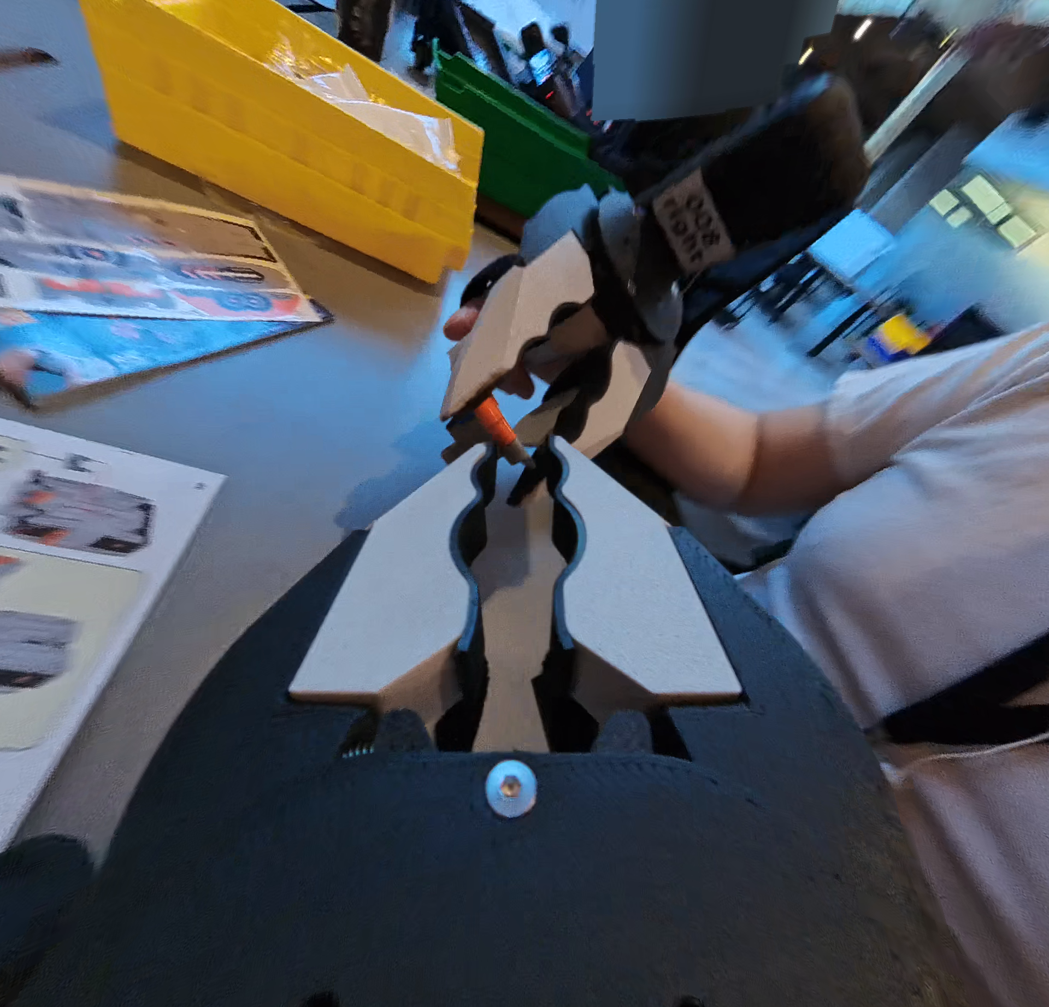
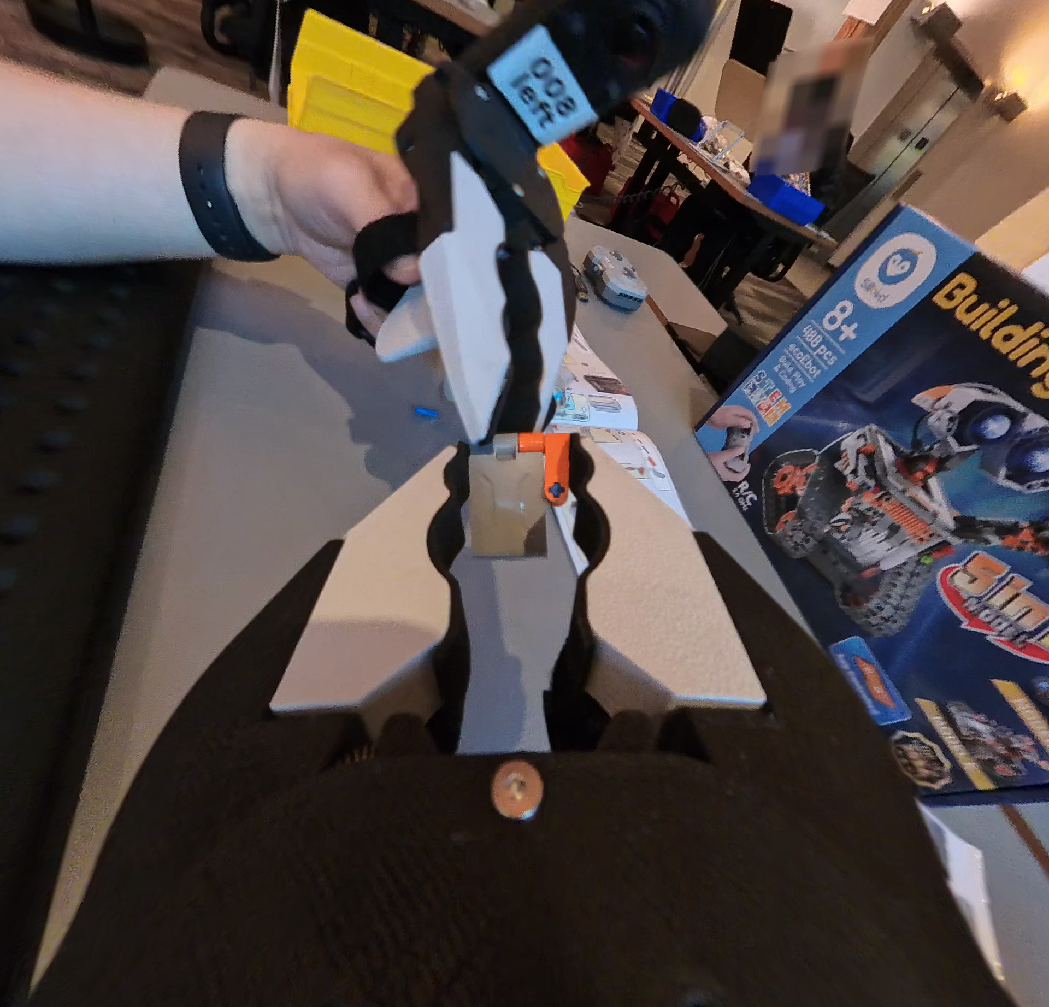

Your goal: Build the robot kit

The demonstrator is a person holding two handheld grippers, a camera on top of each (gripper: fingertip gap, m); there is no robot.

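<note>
Left wrist view: our left tongs (image 1: pixel 519 457) nearly closed, tips at grey end of orange peg piece (image 1: pixel 499 426) gripped by right tongs (image 1: pixel 499 412); whether left grips it, we cannot tell. Yellow bin (image 1: pixel 272 145) behind on surface (image 1: pixel 318 412).

Right wrist view: right tongs (image 2: pixel 519 460) clamp orange piece (image 2: pixel 548 460); left tongs (image 2: pixel 499 435) meet it. We judge: align axes, push gently.

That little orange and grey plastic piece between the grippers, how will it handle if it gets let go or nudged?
The orange piece looks like small hard plastic: probably stiff and light. Its round grey end may roll on the table. Pinched only at the right gripper tips, it could twist.
</note>
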